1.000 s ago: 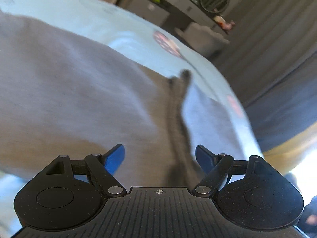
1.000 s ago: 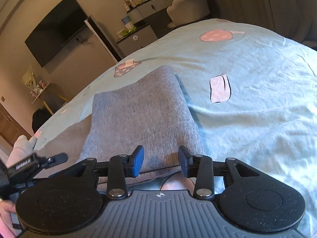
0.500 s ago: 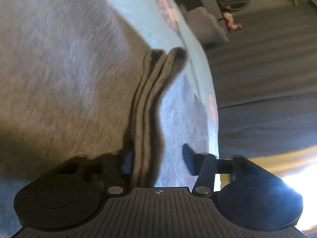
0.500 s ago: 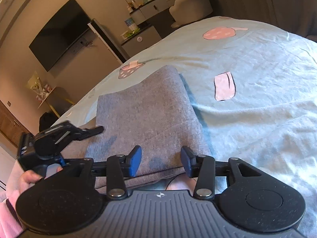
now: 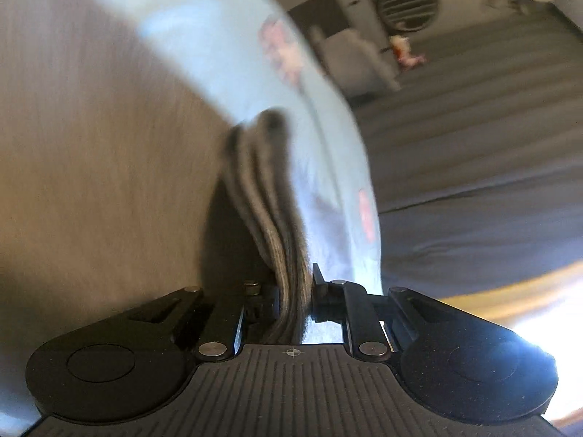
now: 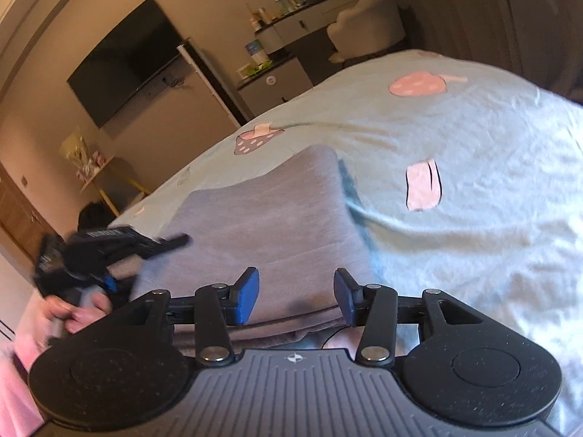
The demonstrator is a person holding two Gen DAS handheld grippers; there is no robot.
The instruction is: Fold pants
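The grey pants (image 6: 262, 218) lie folded on the light blue bedsheet (image 6: 492, 189). In the left wrist view my left gripper (image 5: 294, 293) is shut on the stacked edge of the grey pants (image 5: 269, 196), whose layers run up between the fingers. The left gripper also shows in the right wrist view (image 6: 109, 251), at the pants' left edge, held by a hand. My right gripper (image 6: 297, 295) is open and empty, just over the near edge of the folded pants.
The bedsheet has pink printed patches (image 6: 422, 185). Beyond the bed stand a wall TV (image 6: 124, 62), a dresser with bottles (image 6: 291, 29), a padded chair (image 6: 368, 25) and grey curtains (image 5: 492, 145).
My left gripper went from open to shut on the pants' layered edge and tilted. My right gripper stayed open and barely moved.
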